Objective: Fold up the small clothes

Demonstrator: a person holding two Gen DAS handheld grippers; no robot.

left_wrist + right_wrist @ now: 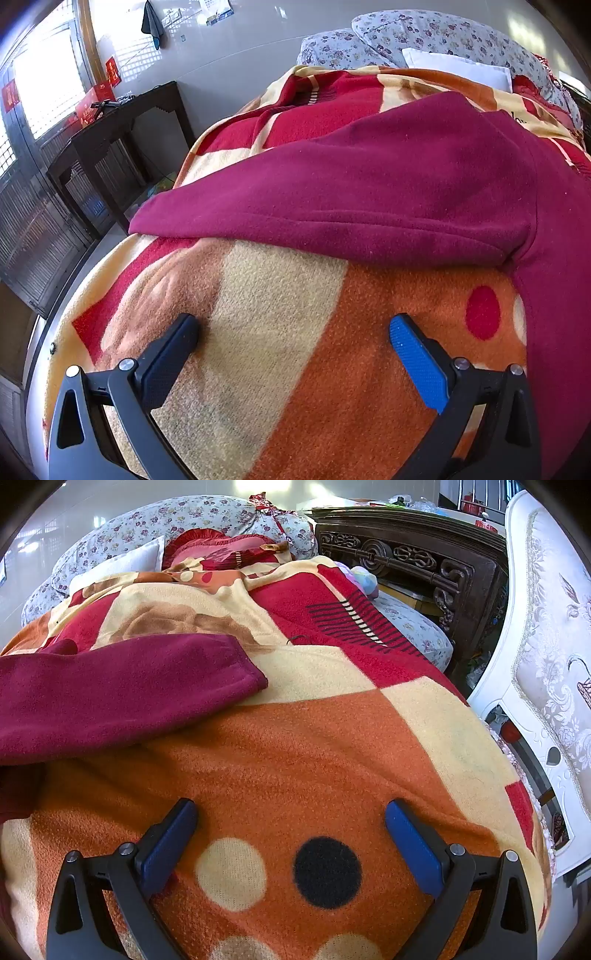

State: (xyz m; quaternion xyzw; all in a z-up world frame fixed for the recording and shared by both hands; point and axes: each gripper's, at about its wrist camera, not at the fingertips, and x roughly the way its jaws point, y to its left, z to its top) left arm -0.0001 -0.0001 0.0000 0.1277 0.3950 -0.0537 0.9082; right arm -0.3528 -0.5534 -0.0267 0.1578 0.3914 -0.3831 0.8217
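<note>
Maroon fleece garment (388,177) spread flat across a patterned blanket (280,332) on a bed, seen from both wrist views. In the left wrist view: left gripper (295,332) low in the frame, jaws wide apart with nothing between them, only bare cream and orange blanket under the gap; garment beyond the fingertips from 10 o'clock round to 3 o'clock, its folded hem edge running across the frame just past the tips, near but not touching; garment body dropping down the right edge at 3 to 4 o'clock, beside the blue-padded finger (417,365) but apart from it. In the right wrist view: right gripper (291,812) likewise spread wide and holding nothing, hovering over orange blanket with a cream dot (231,873) and a black dot (327,871) between the fingers; same garment (122,690) off at 10 to 11 o'clock, one rounded end reaching toward the centre at about 11 o'clock, well clear of the fingertips. Floral pillows (155,524) and a white pillow (125,561) at 11 to 12 o'clock at the head of the bed. Dark carved wooden furniture (406,561) at 1 o'clock, white upholstered chair (546,635) at 3 o'clock. Dark side desk (122,125) at 10 o'clock in the left wrist view, beside the bed near a bright window (48,74).
</note>
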